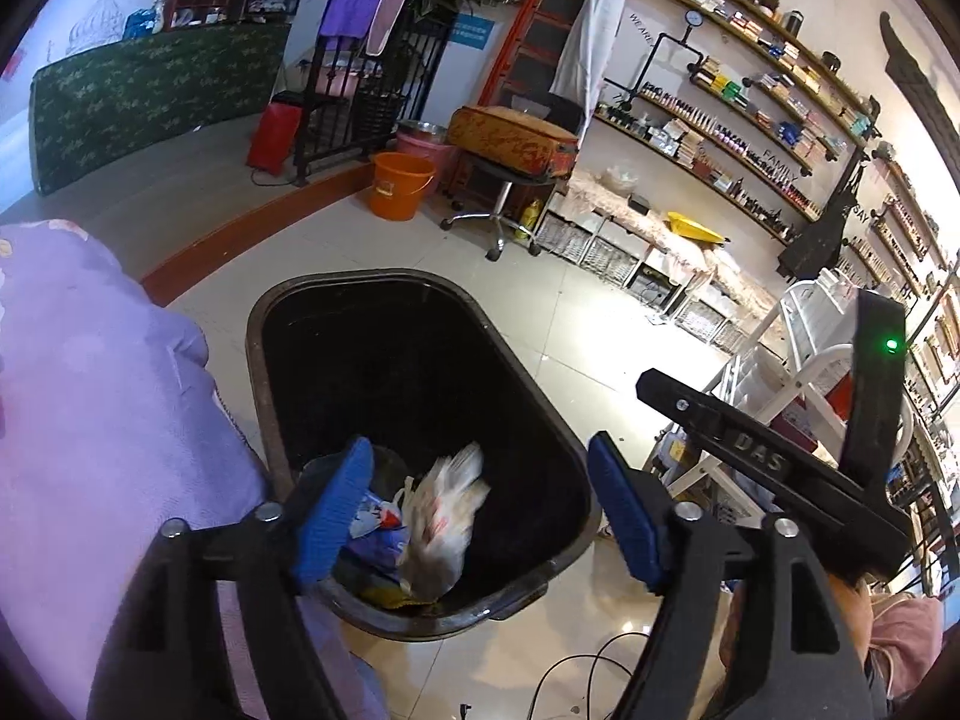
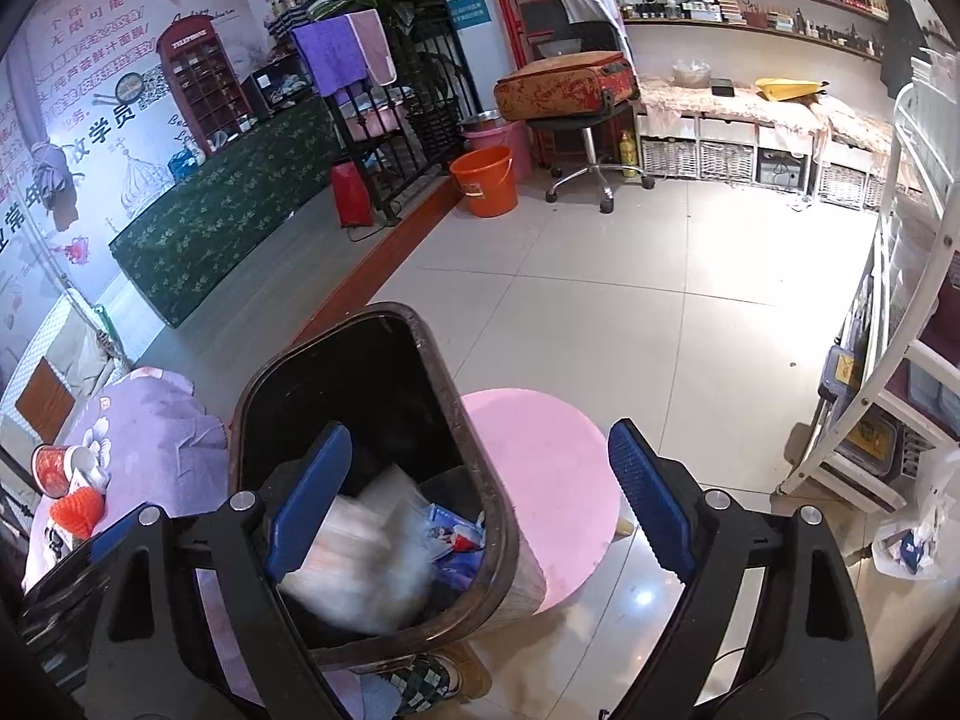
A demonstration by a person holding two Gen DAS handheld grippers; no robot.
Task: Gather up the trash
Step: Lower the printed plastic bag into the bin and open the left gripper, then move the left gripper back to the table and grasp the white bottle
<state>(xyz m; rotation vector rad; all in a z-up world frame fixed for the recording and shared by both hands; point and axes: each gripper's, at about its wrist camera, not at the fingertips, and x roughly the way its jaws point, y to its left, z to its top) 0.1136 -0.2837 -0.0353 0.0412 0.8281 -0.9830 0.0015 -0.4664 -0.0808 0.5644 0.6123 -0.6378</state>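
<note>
A black trash bin (image 1: 264, 324) stands on the tiled floor below both grippers. My left gripper (image 1: 480, 443) hangs open over its near end, blue pads wide apart. A crumpled white plastic bag (image 1: 444, 516), blurred, lies inside the bin between and below the pads, touching neither. Blue wrappers (image 1: 378, 534) lie beside it. In the right wrist view my right gripper (image 2: 480, 429) is open and empty, with its left finger over the bin (image 2: 420, 324) and its right finger over a pink stool (image 2: 540, 480). The white bag (image 2: 360, 558) shows there too.
A table with a purple cloth (image 2: 150, 432) holds a red cup (image 2: 57, 468) left of the bin. A white rack (image 2: 870, 390) and a plastic bag (image 2: 918, 534) on the floor stand at the right. An orange bucket (image 1: 399, 186) and a swivel stool (image 1: 498, 204) stand further back.
</note>
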